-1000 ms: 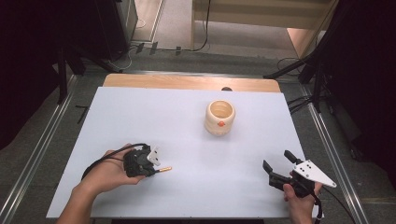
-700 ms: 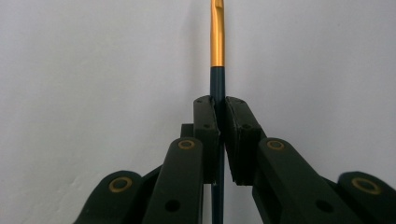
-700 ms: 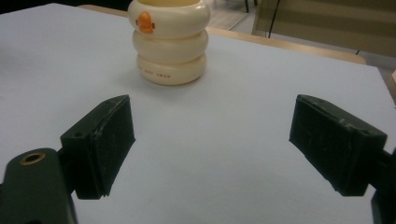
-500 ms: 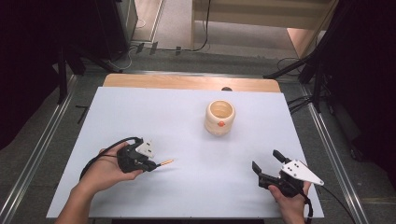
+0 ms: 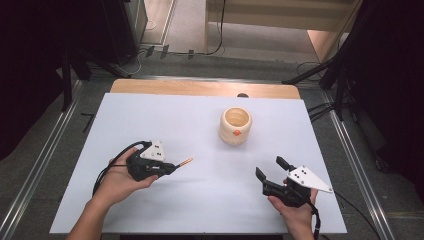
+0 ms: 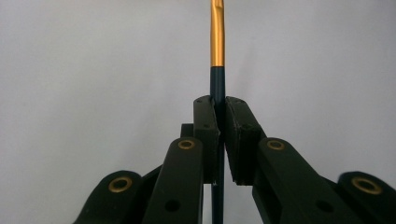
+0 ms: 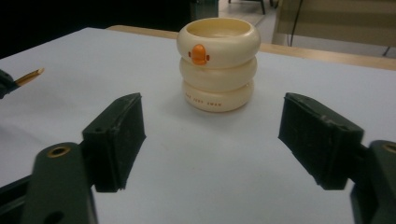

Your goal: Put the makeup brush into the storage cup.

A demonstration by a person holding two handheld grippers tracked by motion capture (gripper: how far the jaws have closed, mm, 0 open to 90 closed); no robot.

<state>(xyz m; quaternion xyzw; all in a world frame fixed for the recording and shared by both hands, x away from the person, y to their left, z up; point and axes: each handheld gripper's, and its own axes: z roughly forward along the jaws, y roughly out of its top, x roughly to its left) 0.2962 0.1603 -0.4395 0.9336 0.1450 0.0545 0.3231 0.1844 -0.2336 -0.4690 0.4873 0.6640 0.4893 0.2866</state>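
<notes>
The broad white rectangular surface (image 5: 200,125) carries the whole scene, with a strip of bare wooden edge (image 5: 200,88) showing along its far side. Right of centre on the surface stands a cream-coloured ribbed holder cup (image 5: 235,126), shaped like three stacked rings, with a small orange duck-like mark on its front and a line of small lettering on its lowest ring; it is upright, its mouth faces up, and the part of its inside that can be seen holds nothing. The right tongs (image 5: 271,168), held in the person's right hand (image 5: 295,212) at the near right of the surface and topped by a grey three-cornered plate, point toward the cup; the jaws have just been closing a little but stand wide apart with nothing between them, and in the right gripper view the cup sits beyond the gap, well apart from both pads. The left tongs (image 5: 169,169), held in the person's left hand (image 5: 117,182) at the near left, are clamped tight on a slender pen (image 6: 217,46) with a dark blue-green barrel and a gold-orange metallic front section. The pen lies roughly level above the surface, its gold end pointing toward the cup yet well apart from it; the barrel passes between the two pads and runs back behind them.
</notes>
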